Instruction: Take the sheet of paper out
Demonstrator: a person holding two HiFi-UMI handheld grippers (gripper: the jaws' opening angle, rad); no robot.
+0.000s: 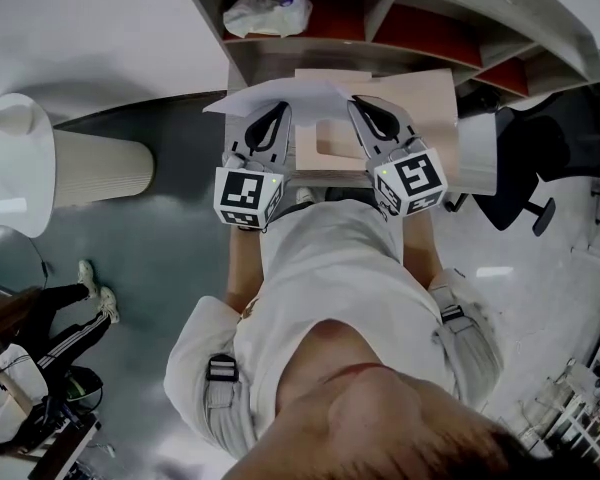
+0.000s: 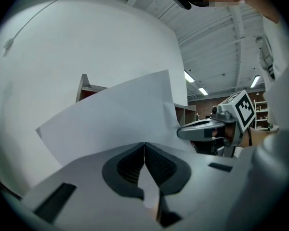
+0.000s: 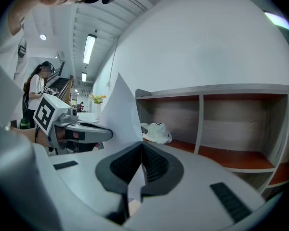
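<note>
White sheet of paper (image 1: 240, 101) clamped by left gripper (image 1: 277, 109), right gripper (image 1: 366, 104); near edge hidden.

No legible text or numbers

Left gripper (image 2: 144, 146), right gripper (image 3: 142, 146), jaws together

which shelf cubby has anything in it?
The leftmost cubby in the head view: a crumpled white bag lies in it. The other cubbies in view show only bare reddish boards.
</note>
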